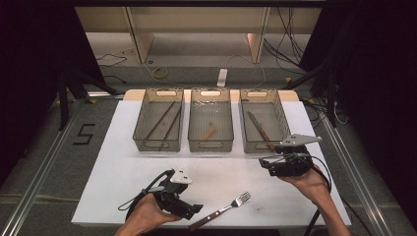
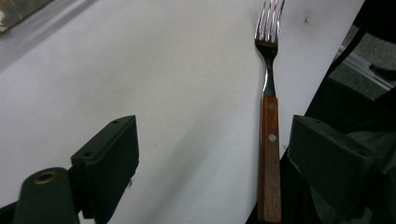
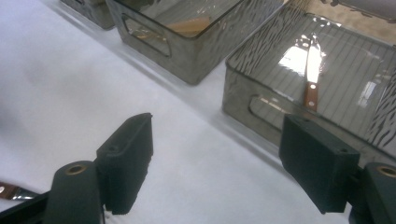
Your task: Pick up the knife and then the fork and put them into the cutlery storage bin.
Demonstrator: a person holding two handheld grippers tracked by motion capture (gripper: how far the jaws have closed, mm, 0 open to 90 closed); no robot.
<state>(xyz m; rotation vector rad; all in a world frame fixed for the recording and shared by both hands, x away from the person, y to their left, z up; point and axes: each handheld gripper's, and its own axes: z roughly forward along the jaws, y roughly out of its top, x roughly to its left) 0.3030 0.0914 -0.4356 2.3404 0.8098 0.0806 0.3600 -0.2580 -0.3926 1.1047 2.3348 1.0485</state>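
On the surface (image 1: 123, 162), white sheet, three bins in a row at the far side.

Fork (image 1: 222, 210): lies flat at the near edge, right of centre. Tines point far-right, wooden handle points near-left. In the left claw view the fork (image 2: 269, 140) runs lengthwise, tines away from the camera, two rivets in the handle.

Left claw (image 1: 194, 210): near edge, left of centre, held in the left hand (image 1: 147, 216), aimed right at the fork handle. Jaws stand wide apart. In the left claw view the left claw (image 2: 219, 158) has the handle between its jaws, close beside the right-hand jaw; whether it touches that jaw I cannot tell. Nothing is gripped.

Right claw (image 1: 265, 165): right side, just near of the right bin, held in the right hand (image 1: 310, 184), aimed left. In the right claw view the right claw (image 3: 217, 158) has its jaws wide apart over bare sheet, nothing between them.

Left bin (image 1: 139, 128): two long dark sticks lying lengthwise, side by side.

Middle bin (image 1: 195, 129): one short wooden piece near the near end, angled.

Right bin (image 1: 281, 115): a knife (image 1: 259, 129) lying lengthwise, blade far, wooden handle near. In the right claw view the knife (image 3: 312, 74) lies on the ribbed floor of the right bin (image 3: 243, 100).

Cables: one trails from each claw toward the near edge.
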